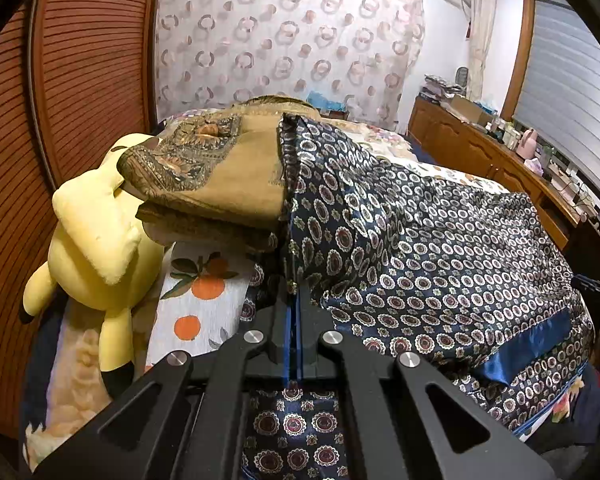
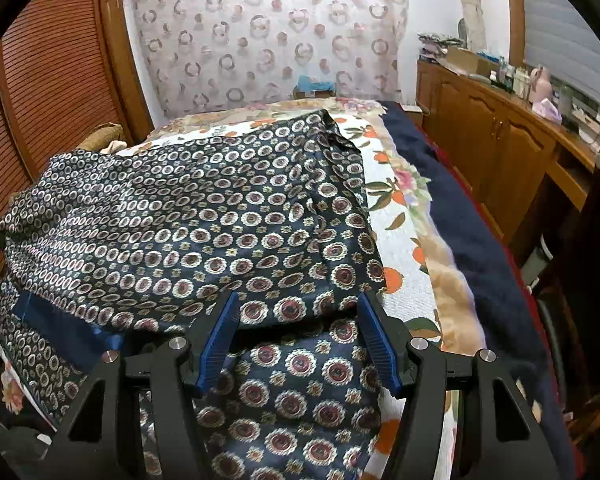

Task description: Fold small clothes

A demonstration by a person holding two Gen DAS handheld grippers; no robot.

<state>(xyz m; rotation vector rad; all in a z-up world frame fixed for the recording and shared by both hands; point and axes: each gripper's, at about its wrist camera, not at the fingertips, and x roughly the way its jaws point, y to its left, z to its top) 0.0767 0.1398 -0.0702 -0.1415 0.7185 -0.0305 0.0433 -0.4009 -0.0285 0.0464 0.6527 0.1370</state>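
Observation:
A dark blue garment (image 1: 420,248) printed with round medallions lies spread over the bed. My left gripper (image 1: 294,292) is shut on an edge of it and holds that edge lifted, so the cloth hangs in a ridge from the jaws. In the right wrist view the same garment (image 2: 204,220) covers the left and middle of the bed, with a plain blue band (image 2: 60,328) at the lower left. My right gripper (image 2: 298,308) is open, its blue pads (image 2: 220,340) resting on either side of the garment's near part.
A folded tan patterned cloth (image 1: 208,176) and a yellow plush toy (image 1: 96,240) lie at the left. An orange-print sheet (image 2: 404,280) and navy blanket (image 2: 472,248) cover the bed. A wooden cabinet (image 2: 500,152) with clutter runs along the right; a slatted wooden door (image 1: 72,88) stands left.

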